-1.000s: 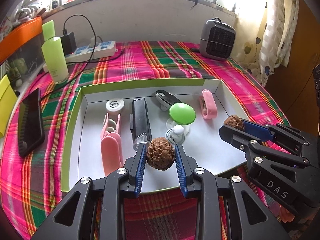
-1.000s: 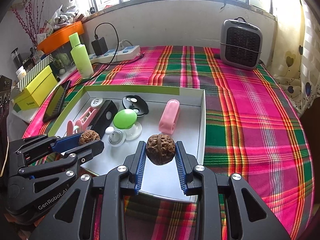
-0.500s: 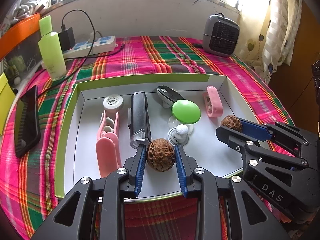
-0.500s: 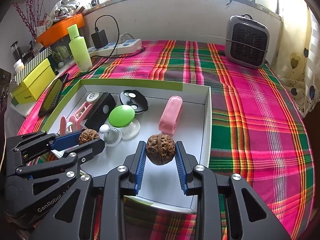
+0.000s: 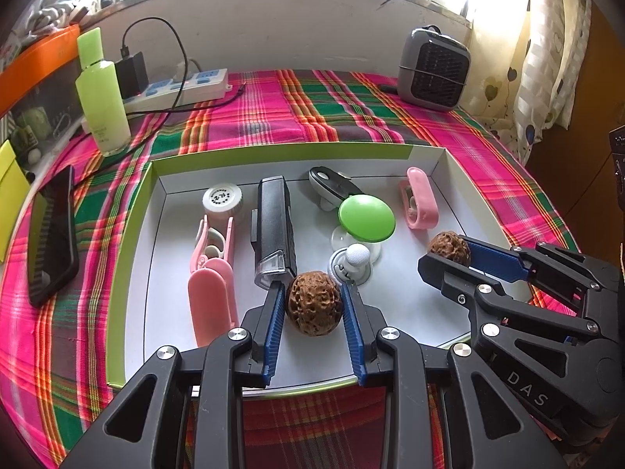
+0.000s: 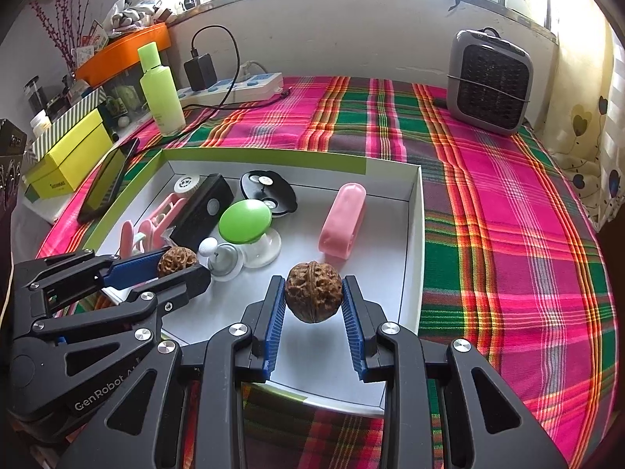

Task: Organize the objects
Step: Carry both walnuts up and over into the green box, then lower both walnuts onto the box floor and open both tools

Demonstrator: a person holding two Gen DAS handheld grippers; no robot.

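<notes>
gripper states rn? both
Left gripper: closed on a walnut, over the white tray.
Right gripper: closed on a second walnut, over the same tray.

Black tongs (image 5: 314, 305), blue ribbed pads (image 5: 274, 328), silver screws, "DAS" lettering

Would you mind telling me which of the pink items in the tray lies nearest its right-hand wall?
The closed pink case, lying alone beside the tray's right wall. The other pink pieces sit across the tray, left of the black device.
</notes>
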